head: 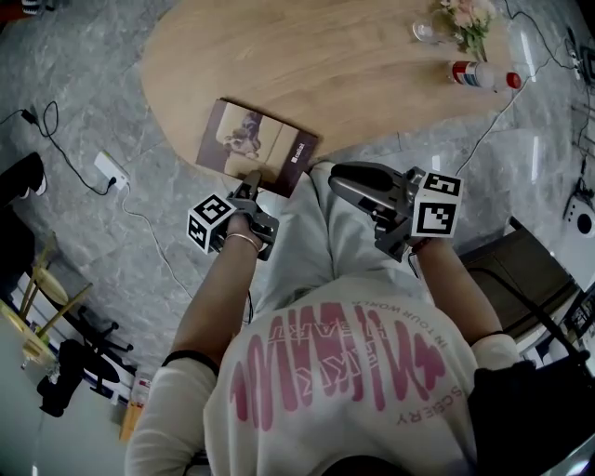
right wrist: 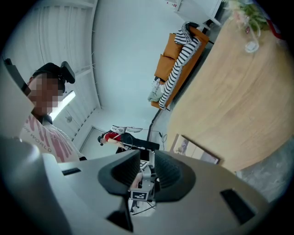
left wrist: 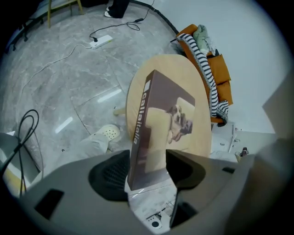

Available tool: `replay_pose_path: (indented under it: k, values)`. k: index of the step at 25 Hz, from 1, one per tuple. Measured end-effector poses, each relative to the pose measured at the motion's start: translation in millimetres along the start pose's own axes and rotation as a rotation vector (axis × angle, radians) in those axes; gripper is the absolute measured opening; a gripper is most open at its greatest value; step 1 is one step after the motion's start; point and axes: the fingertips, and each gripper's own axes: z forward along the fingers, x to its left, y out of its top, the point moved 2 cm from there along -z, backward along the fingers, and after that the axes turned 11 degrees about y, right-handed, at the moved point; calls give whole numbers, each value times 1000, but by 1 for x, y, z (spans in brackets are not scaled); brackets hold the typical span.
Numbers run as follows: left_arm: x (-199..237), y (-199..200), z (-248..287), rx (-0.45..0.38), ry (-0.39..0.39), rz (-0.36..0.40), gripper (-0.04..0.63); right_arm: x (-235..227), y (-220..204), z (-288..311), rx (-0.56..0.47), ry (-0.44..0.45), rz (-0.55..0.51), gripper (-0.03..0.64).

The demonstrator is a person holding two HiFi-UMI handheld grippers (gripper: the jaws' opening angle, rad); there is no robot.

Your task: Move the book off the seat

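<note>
The brown book with a dog photo on its cover lies at the near edge of the oval wooden table, one corner past the rim. My left gripper is at that near corner. In the left gripper view the book stands between the jaws of the left gripper, which are opening, with a gap on the cover side. My right gripper hovers over my lap to the book's right, tipped sideways. Its jaws stand a little apart with nothing between them. The book shows beyond them.
At the table's far right stand a red-capped bottle, a small glass and flowers. A power strip and cables lie on the marble floor to the left. A dark chair is at my right. An orange sofa stands beyond the table.
</note>
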Motion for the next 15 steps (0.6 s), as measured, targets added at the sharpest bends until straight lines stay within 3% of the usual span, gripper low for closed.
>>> replay_pose_path:
  k: [5,7,8,15]
  values:
    - [-17,0,-28,-44,-2,128,223,20,14,-9,-3,21,-64,106]
    - [-32,-1,-41,-49,-25,176,107,29,22,-14,2,28,-98,106]
    - [-41,-1,-48,-53,-50,189,11,34,26,-16,4,34,-118,106]
    - [-125,0,-111,-137,-341,186,8,78,67,-20,-6,106,-260,104]
